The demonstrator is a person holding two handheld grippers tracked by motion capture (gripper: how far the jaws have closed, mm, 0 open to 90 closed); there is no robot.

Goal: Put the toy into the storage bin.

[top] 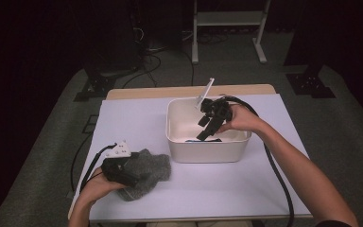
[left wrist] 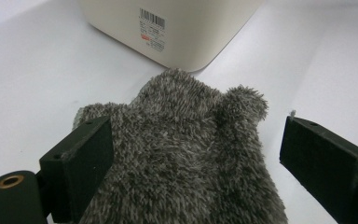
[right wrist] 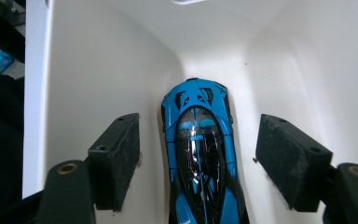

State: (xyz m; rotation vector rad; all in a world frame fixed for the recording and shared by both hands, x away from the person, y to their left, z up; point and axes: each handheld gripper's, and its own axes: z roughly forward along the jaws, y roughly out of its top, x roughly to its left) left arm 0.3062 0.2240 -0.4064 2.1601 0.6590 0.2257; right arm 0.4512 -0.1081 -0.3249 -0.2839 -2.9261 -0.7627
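Observation:
A grey fuzzy cloth (top: 152, 166) lies on the white table near its front left. My left gripper (top: 133, 177) rests over the cloth's near end, open; in the left gripper view the cloth (left wrist: 182, 135) spreads between the jaws of my left gripper (left wrist: 191, 158), the right jaw well clear of it. My right gripper (top: 207, 128) points down into a white bin (top: 208, 152). In the right gripper view a blue and black toy car (right wrist: 198, 140) lies on the bin's floor between the spread jaws of my right gripper (right wrist: 198, 154), with a gap on each side.
The bin (left wrist: 177, 28) stands just beyond the cloth, with a barcode label on its near wall. The table top (top: 137, 123) is covered in white. Black cables trail from both grippers over the table edges. A white stand (top: 227, 19) is on the floor behind the table.

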